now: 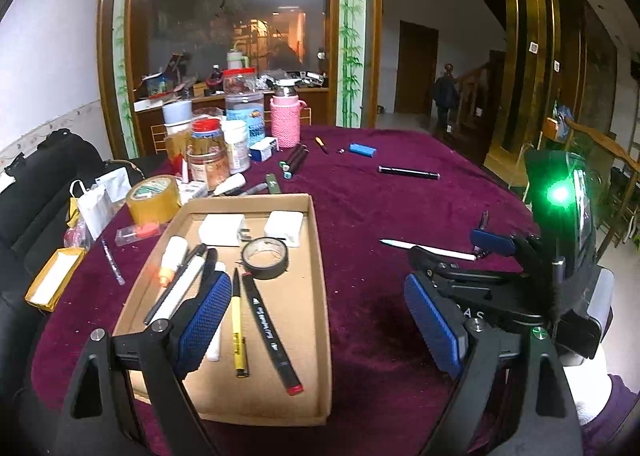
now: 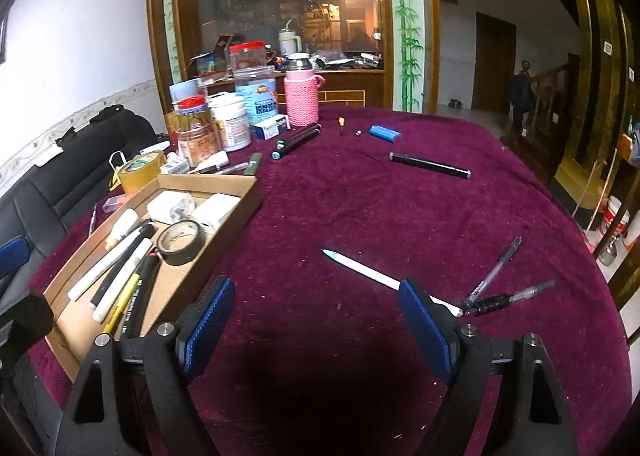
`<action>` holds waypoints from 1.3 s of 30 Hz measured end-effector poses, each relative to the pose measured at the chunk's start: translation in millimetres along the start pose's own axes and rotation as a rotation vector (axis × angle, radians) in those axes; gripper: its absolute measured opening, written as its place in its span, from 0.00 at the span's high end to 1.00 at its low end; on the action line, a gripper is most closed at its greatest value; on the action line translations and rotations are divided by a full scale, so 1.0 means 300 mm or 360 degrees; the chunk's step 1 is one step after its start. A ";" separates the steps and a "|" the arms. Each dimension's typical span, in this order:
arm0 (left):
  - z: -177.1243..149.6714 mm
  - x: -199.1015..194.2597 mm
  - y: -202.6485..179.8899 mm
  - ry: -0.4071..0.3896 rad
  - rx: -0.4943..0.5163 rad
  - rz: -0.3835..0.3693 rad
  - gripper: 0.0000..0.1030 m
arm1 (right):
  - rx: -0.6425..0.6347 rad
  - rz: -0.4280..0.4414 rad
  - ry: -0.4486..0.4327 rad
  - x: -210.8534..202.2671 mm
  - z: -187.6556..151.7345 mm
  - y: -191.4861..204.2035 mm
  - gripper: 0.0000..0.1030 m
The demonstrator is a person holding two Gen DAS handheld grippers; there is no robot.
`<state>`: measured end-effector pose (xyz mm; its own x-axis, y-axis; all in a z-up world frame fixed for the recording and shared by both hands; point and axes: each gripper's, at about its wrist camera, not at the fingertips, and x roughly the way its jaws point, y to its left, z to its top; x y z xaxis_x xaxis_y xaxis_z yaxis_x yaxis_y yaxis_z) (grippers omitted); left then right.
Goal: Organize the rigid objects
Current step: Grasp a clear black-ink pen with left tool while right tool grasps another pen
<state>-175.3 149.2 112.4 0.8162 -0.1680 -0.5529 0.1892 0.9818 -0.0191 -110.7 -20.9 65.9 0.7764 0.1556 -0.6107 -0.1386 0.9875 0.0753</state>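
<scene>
Near table's (image 2: 360,191) right edge: white pen (image 2: 372,274) on cloth, beside right gripper (image 2: 316,320). Both grippers released, left gripper (image 1: 320,320) over cardboard tray (image 1: 316,223). Pen light, stiff, probably slippery; pinch mid-barrel.

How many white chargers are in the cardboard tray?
2: both lie at the tray's far end, one charger left, the other right of it, behind the tape roll.

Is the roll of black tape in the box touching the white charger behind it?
Cannot tell. In both wrist views the black tape overlaps the white charger, with no gap or contact visible.
</scene>
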 end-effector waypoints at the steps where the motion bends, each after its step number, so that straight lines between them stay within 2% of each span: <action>1: 0.001 0.003 -0.008 0.0009 0.0002 -0.0009 0.15 | 0.0004 -0.0001 0.0005 0.003 0.001 -0.006 0.16; 6: 0.016 0.043 -0.048 0.0079 -0.0006 -0.0086 0.15 | 0.0007 0.0018 0.0064 0.033 0.028 -0.084 0.16; 10: 0.034 0.082 -0.083 0.0149 -0.0033 -0.0197 0.15 | 0.0180 -0.0050 0.0114 0.063 0.101 -0.313 0.16; 13: 0.049 0.136 -0.129 0.0226 -0.0050 -0.0294 0.15 | 0.0397 -0.0105 0.0072 0.094 0.139 -0.531 0.16; 16: 0.059 0.214 -0.183 0.0327 -0.0077 -0.0404 0.15 | 0.0518 -0.0152 0.0038 0.129 0.138 -0.686 0.16; 19: 0.068 0.318 -0.246 0.0456 -0.0063 -0.0437 0.15 | 0.0673 -0.0056 0.0015 0.138 0.093 -0.785 0.16; 21: 0.077 0.377 -0.290 0.0531 -0.0052 -0.0480 0.15 | 0.0865 0.0119 0.0041 0.148 0.070 -0.848 0.16; 22: 0.082 0.407 -0.316 0.0562 -0.0042 -0.0516 0.15 | 0.0920 0.0168 0.0031 0.148 0.067 -0.866 0.16; 24: 0.098 0.462 -0.382 0.0592 0.0022 -0.0565 0.15 | 0.0993 0.0174 -0.0001 0.131 0.056 -0.898 0.16; 29: 0.124 0.628 -0.584 0.0630 0.0313 -0.0572 0.15 | 0.1092 0.0193 -0.0017 0.114 0.039 -0.918 0.14; 34: 0.174 0.798 -0.699 0.0711 0.0346 -0.0686 0.16 | 0.1151 0.0192 0.0017 0.122 0.023 -0.942 0.14; 36: 0.198 0.848 -0.736 0.0707 0.0378 -0.0688 0.37 | 0.1173 0.0186 0.0005 0.123 0.021 -0.953 0.14; 37: 0.203 0.868 -0.750 0.0724 0.0385 -0.0701 0.57 | 0.1190 0.0190 0.0001 0.122 0.017 -0.960 0.14; 38: 0.206 0.890 -0.762 0.0759 0.0379 -0.0729 0.63 | 0.1204 0.0196 0.0004 0.124 0.015 -0.964 0.13; 39: 0.205 0.912 -0.772 0.0788 0.0370 -0.0761 0.63 | 0.1221 0.0205 0.0012 0.128 0.012 -0.968 0.13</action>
<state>37.7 -129.7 16.8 0.2827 -0.4600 -0.8417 0.6193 0.7576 -0.2061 -38.5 -301.5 23.3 0.7784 0.2729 -0.5653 0.2390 0.7038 0.6690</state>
